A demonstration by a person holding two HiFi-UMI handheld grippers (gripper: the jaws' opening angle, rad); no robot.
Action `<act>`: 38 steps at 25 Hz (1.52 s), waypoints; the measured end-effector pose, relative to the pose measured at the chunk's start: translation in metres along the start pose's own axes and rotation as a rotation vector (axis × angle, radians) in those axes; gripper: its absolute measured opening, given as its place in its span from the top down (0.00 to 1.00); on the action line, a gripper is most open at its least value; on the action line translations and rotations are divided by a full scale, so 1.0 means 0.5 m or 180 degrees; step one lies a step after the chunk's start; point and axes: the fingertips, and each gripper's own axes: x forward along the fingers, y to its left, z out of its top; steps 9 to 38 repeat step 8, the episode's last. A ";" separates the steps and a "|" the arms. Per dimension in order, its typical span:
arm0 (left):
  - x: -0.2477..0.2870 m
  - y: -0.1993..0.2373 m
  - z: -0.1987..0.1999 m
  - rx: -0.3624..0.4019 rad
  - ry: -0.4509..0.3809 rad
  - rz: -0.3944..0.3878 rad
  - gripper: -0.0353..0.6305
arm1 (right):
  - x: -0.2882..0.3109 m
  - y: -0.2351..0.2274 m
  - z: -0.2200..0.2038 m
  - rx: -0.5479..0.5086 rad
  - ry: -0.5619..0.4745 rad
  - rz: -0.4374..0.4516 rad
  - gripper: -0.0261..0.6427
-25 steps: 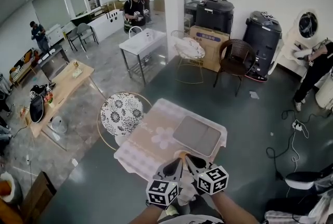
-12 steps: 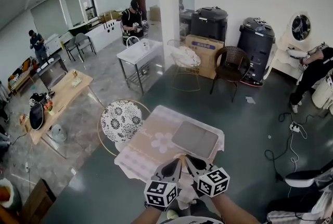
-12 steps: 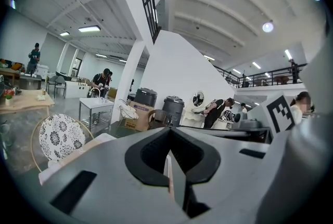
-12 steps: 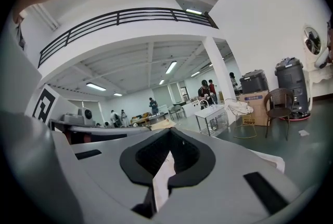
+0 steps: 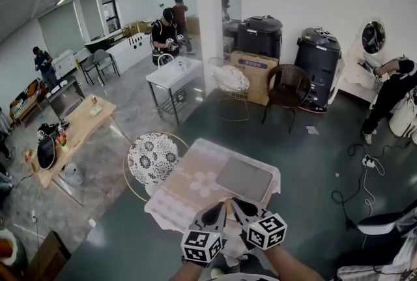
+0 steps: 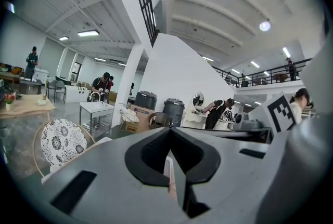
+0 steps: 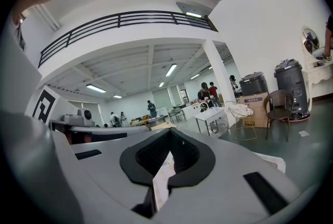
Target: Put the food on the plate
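"Grey jaws on the left gripper [image 5: 223, 205] and right gripper [image 5: 234, 202]: pressed together, empty?"

"Yes, unchanged, near the body. Farther off, the pink-clothed table [image 5: 189, 192] bears a grey rectangular tray [image 5: 244, 178]. No food or plate shows, so progress is unreadable."

The tablecloth [image 5: 186, 192] is soft pale cloth with a flower print. The tray [image 5: 244, 178] looks smooth, matt grey. The dark floor [image 5: 313, 169] is glossy. The left gripper [image 5: 221, 207] and right gripper [image 5: 236, 203] are matt grey plastic.
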 end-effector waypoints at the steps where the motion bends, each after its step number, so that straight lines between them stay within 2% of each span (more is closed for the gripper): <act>1: -0.001 -0.001 0.004 0.0024 -0.0018 -0.0001 0.94 | -0.001 0.000 0.002 -0.0002 -0.0010 -0.0003 0.94; 8: 0.000 0.002 0.032 0.0095 -0.0118 -0.0017 0.94 | 0.000 -0.003 0.019 -0.0039 -0.0086 -0.0017 0.94; 38: 0.000 0.002 0.032 0.0095 -0.0118 -0.0017 0.94 | 0.000 -0.003 0.019 -0.0039 -0.0086 -0.0017 0.94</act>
